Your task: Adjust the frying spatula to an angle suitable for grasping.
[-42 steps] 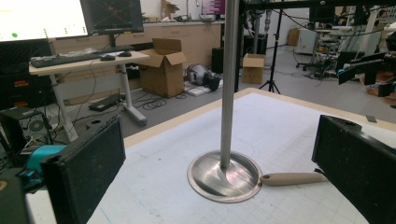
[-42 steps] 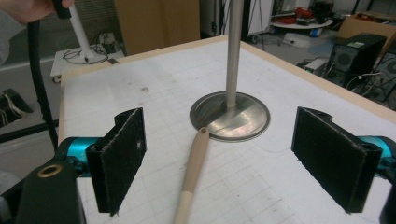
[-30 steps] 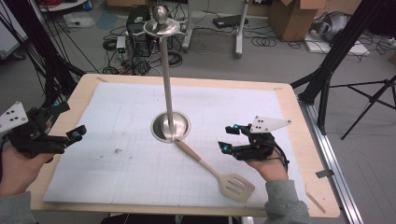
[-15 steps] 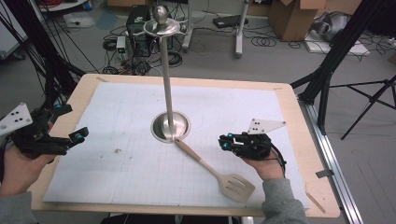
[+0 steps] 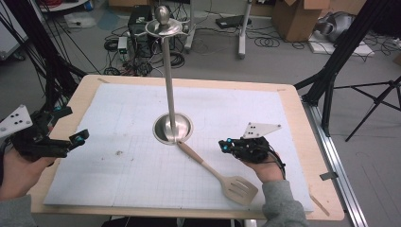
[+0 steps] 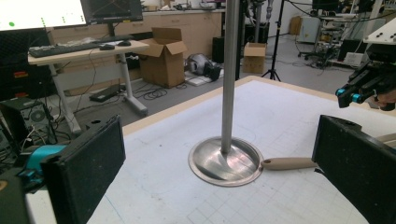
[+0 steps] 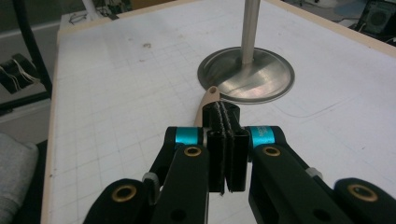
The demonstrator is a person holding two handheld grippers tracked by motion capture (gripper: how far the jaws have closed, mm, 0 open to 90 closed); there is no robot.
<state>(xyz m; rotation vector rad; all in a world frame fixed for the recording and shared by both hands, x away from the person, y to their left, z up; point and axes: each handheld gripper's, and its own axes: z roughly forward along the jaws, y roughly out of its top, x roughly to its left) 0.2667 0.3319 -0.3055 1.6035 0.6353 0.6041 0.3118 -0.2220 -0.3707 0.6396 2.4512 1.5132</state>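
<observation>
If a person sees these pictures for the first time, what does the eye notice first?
First, the tall steel stand rising from its round base at the middle of the white mat. Next, the spatula lying flat in front of it, its handle tip at the base's rim. The right tool hovers shut beside the handle, holding nothing; the left tool waits open at the mat's left edge.

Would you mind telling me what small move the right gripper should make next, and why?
Probably open the jaws again: the right gripper has just closed with nothing between its pads, and the spatula lies untouched on the table, its handle tip by the stand's base.
</observation>
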